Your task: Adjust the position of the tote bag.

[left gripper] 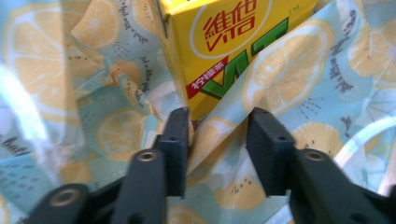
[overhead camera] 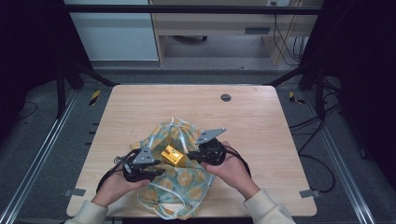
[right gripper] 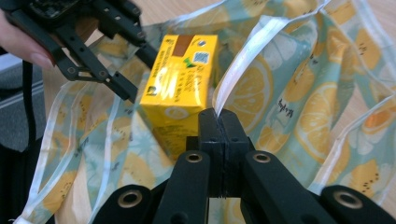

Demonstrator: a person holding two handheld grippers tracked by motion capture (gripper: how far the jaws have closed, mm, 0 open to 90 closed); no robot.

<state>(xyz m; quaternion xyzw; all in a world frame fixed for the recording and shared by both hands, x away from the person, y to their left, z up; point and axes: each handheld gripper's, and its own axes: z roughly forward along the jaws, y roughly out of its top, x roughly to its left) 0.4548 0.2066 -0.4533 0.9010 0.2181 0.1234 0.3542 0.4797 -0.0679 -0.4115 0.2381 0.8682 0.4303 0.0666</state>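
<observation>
A lemon-print cloth bag (overhead camera: 180, 186) lies crumpled on the near half of the wooden table (overhead camera: 261, 121). A yellow drink carton (overhead camera: 171, 154) sits in the bag's mouth. My left gripper (overhead camera: 159, 168) comes at it from the left. In the left gripper view its jaws (left gripper: 217, 130) stand apart around a fold of the bag (left gripper: 299, 79), just below the carton (left gripper: 219, 42). My right gripper (overhead camera: 190, 154) is on the carton's right. In the right gripper view this gripper (right gripper: 218, 116) is shut on the bag's white strap (right gripper: 247, 56), with the carton (right gripper: 180, 88) just behind and the left gripper (right gripper: 135, 70) beyond it.
A grey round cap (overhead camera: 225, 97) sits in the table's far middle. Black frame posts (overhead camera: 63, 84) and metal floor rails (overhead camera: 42, 154) flank the table. Cables (overhead camera: 322, 154) trail on the floor to the right.
</observation>
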